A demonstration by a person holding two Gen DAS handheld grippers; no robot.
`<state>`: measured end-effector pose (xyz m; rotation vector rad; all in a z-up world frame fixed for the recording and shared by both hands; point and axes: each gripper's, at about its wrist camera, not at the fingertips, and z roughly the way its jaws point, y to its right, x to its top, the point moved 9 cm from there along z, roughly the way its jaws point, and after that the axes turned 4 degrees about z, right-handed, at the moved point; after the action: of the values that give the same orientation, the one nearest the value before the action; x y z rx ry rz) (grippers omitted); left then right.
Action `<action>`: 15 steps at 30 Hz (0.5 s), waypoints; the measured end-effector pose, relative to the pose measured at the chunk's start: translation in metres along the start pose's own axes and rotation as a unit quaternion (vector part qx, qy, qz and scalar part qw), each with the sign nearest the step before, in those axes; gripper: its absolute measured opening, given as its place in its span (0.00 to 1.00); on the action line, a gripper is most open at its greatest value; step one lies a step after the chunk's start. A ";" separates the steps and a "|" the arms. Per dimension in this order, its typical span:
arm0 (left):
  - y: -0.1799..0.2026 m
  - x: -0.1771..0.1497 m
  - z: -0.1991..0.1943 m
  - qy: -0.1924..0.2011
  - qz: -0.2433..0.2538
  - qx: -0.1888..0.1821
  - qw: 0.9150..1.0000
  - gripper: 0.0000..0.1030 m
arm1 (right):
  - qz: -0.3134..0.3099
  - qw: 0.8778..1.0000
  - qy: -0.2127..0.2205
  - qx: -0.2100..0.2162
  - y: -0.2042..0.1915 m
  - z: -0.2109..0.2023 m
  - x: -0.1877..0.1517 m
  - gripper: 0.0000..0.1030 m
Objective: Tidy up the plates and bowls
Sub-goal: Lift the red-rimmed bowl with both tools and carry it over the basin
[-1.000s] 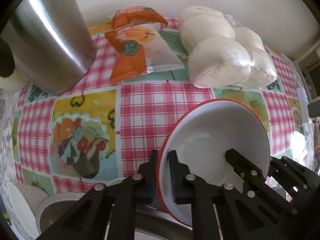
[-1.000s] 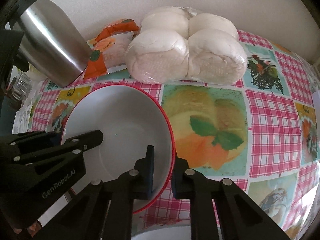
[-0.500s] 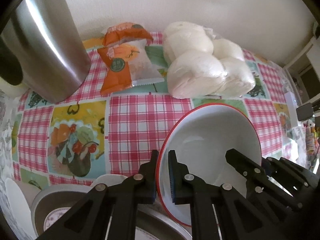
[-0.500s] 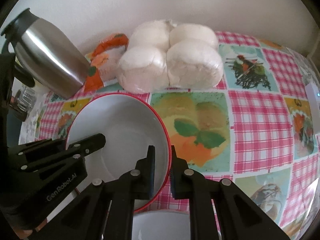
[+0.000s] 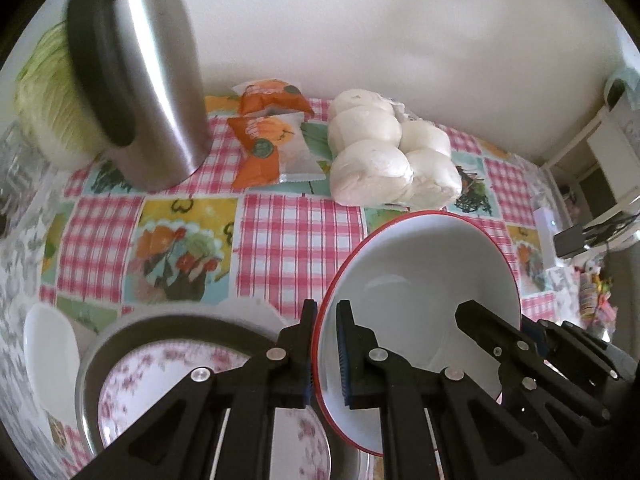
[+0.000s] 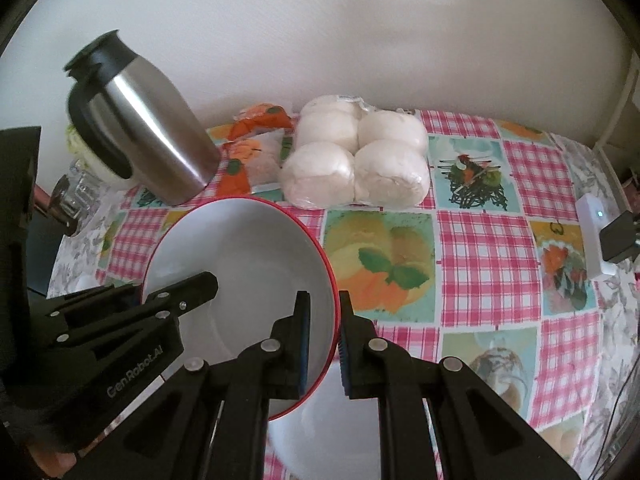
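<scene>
Bench under a checked pink tablecloth [image 6: 496,248], white wall behind. Left gripper [image 5: 326,322] jaws pinch the left rim of the red-rimmed bowl [image 5: 420,264]; right gripper [image 6: 323,312] jaws straddle its right rim, contact unclear. Bowl is tilted, held above a floral plate [image 5: 160,384] in a metal pan [image 5: 96,356]. Beyond: steel thermos [image 6: 144,128], bagged buns [image 6: 356,160], orange snack packs [image 5: 272,140].

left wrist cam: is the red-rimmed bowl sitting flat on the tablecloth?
No: the red-rimmed bowl is tilted and held off the tablecloth, with the left gripper and right gripper pinching opposite rims.
</scene>
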<state>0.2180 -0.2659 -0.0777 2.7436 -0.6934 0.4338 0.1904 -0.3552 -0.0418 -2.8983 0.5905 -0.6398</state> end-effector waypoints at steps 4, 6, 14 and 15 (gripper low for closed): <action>-0.010 -0.013 -0.015 0.005 -0.019 -0.004 1.000 0.11 | -0.005 1.000 -0.004 0.004 -0.014 -0.008 -0.009 0.13; -0.015 -0.021 -0.023 0.008 -0.024 0.001 1.000 0.11 | -0.006 1.000 -0.005 0.007 -0.019 -0.013 -0.016 0.13; -0.038 -0.059 -0.039 0.010 -0.052 0.025 0.998 0.11 | -0.001 0.999 -0.020 0.030 -0.045 -0.014 -0.054 0.13; -0.040 -0.063 -0.040 0.009 -0.054 0.027 0.998 0.11 | 0.001 0.999 -0.023 0.036 -0.047 -0.013 -0.059 0.13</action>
<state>0.1758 -0.1925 -0.0708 2.8083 -0.5318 0.4601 0.1519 -0.2887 -0.0432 -2.8375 0.5517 -0.5790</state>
